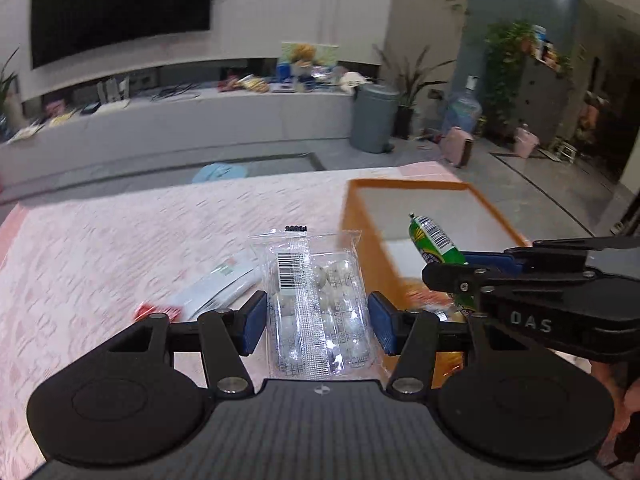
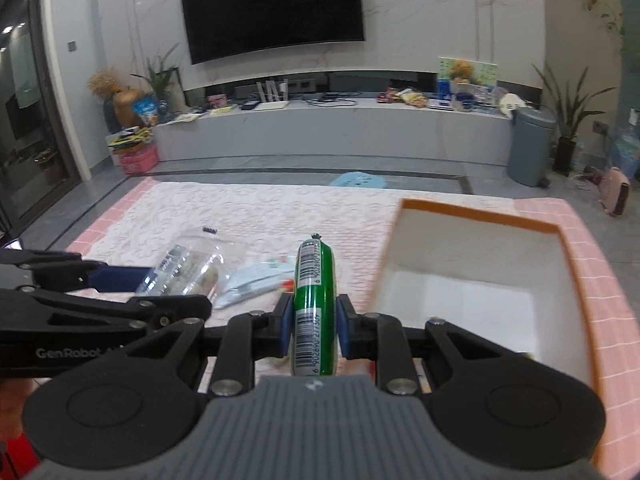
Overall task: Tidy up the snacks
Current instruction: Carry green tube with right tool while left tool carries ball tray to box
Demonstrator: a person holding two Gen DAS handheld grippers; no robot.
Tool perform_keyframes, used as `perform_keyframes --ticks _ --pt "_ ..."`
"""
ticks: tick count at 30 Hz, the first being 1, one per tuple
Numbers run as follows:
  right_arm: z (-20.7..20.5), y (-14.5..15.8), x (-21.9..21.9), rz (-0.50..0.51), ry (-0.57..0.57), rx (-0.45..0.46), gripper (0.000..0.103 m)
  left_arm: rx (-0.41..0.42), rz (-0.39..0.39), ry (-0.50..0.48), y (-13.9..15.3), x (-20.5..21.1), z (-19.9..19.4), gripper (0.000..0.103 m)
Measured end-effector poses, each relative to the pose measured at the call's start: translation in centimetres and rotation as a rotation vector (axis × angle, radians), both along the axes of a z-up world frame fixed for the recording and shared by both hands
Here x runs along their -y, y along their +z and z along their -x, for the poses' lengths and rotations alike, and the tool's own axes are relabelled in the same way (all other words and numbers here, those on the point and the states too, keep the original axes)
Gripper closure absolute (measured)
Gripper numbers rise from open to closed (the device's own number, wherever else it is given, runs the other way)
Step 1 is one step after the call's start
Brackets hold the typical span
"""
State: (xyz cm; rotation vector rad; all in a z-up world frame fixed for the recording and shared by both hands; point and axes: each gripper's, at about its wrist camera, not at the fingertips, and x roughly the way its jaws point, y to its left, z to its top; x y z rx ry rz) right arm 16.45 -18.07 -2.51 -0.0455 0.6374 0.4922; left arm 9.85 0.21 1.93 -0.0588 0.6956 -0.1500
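Carrying two snacks above a pink tablecloth (image 2: 256,208), the left gripper (image 1: 316,320) is clamping a clear packet (image 1: 316,300) of white sweets while the right gripper (image 2: 314,328) is pinching a green sausage stick (image 2: 314,304). Both appear bound for the empty orange box (image 2: 576,280) just beside them, calling for release over it.
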Motion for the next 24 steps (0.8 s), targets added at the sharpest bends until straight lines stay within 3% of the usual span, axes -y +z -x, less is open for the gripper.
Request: perform_keyframes --ticks 7,14,24 --pt "-2.3 0.1 5.8 0.087 -0.074 -0.036 0.083 -0.007 -0.041 -0.131 0.2 6.2 -3.3 0.041" --pt "-5.2 -2.3 10.5 0.139 -0.133 -0.112 0.083 -0.058 -0.093 -0.235 -2.2 10.6 -7.0 0.041" --pt "-9.9 -6.0 10.0 0.242 -0.097 -0.205 0.083 -0.135 -0.152 -0.33 -5.7 12.2 -11.4 0.042"
